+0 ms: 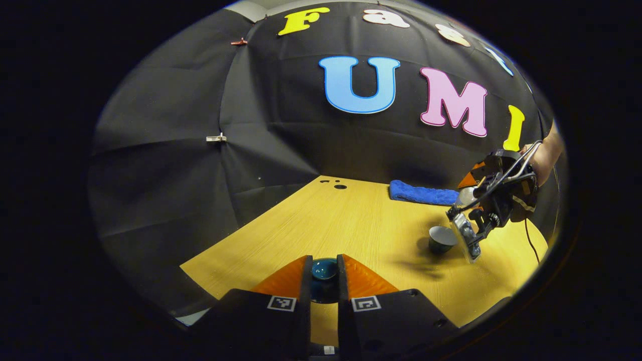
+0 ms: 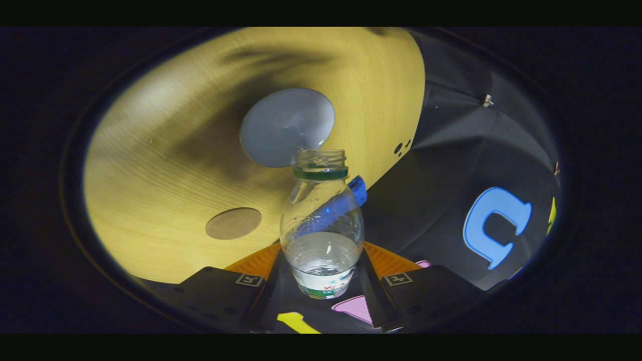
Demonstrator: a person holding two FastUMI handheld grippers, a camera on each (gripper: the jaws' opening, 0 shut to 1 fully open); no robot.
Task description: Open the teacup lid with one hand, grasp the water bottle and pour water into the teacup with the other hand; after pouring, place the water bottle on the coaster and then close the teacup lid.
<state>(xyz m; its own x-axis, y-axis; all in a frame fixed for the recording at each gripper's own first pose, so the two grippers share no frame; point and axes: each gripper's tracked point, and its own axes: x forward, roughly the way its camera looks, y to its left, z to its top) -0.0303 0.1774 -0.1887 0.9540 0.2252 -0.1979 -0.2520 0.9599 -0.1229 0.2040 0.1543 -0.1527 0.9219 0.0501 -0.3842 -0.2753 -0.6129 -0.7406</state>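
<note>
While the light wooden worktop spreads beneath the booth's black cloth wall, the teacup stands uncovered on it as the fixed mark of the scene, its pale inside showing in the right gripper view as a round disc. Behind the teacup, against the cloth wall, lies a folded blue towel. Above and just beside the teacup, on the side away from the towel's near end, the right gripper hangs tilted downward in a person's hand, and its two fingers are clamped on the water bottle, one pressing each side of the clear body. In the right gripper view the bottle is uncapped, with a green ring below its neck, some water gathered in its lower part near the label, and its open mouth reaching to the edge of the teacup's rim. Near the teacup in that same view, the round brown coaster lies flat and bare on the worktop. Well apart from the teacup, toward the front edge of the worktop, the left gripper holds the dark blue-green teacup lid, its fingers closed against either side.
</note>
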